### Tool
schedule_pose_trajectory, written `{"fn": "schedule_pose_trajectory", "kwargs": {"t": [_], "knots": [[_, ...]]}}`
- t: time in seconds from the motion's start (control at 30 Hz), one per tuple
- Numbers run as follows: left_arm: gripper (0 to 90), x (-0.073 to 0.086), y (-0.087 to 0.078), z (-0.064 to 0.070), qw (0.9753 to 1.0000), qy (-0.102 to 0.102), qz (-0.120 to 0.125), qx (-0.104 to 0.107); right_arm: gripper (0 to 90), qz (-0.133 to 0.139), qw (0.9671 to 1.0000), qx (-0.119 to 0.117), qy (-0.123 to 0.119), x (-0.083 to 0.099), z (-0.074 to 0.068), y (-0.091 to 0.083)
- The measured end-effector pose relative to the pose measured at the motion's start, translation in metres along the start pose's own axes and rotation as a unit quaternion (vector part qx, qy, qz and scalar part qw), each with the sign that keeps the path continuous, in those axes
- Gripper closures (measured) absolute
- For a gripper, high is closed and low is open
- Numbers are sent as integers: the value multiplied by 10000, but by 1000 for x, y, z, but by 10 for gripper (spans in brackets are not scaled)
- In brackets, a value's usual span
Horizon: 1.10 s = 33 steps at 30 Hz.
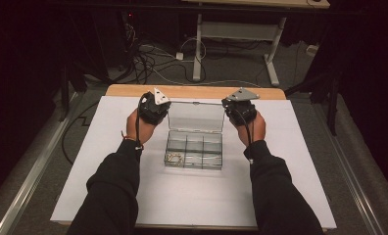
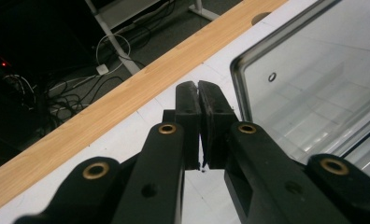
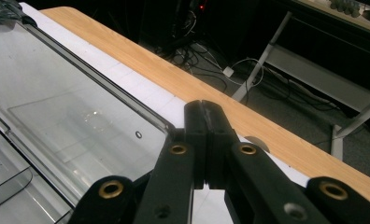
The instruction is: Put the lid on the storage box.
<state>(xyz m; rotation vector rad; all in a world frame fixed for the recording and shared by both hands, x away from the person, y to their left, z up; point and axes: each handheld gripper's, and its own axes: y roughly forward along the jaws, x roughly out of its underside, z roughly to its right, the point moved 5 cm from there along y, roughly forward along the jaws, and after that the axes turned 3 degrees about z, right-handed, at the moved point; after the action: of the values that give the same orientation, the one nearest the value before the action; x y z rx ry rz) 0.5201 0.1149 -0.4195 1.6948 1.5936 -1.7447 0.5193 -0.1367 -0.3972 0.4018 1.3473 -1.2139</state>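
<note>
The left gripper (image 1: pixel 154 105) hovered just beside the raised lid's (image 1: pixel 196 116) left edge, jaws pressed together on nothing; the right gripper (image 1: pixel 240 106) did likewise at the right edge (also empty). Between them the clear compartment box (image 1: pixel 194 149) sat open near the middle of the white table sheet (image 1: pixel 290 161), a small chain (image 1: pixel 174 157) lying in its near-left compartment.

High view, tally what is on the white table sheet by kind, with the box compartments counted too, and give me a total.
Clear plastic compartment box with open lid: 1
Compartments in that box: 6
Small pale tangled item in the near-left compartment, too small to identify: 1
Black hand-held claws, both shut: 2, left claw and right claw
Total: 10
</note>
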Motion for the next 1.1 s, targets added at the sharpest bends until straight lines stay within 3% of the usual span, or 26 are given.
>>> {"fn": "schedule_pose_trajectory", "kwargs": {"t": [0.27,0.4,1.1], "knots": [[845,3,-4,2,9999,-138,59,19,900,64,9999,85,35,0,-3,-3],[847,4,-5,4,9995,-300,77,18,900,105,9998,134,107,2,-5,-4],[846,14,-10,11,9992,-321,174,-147,881,95,9996,200,149,6,-10,-8]]}}
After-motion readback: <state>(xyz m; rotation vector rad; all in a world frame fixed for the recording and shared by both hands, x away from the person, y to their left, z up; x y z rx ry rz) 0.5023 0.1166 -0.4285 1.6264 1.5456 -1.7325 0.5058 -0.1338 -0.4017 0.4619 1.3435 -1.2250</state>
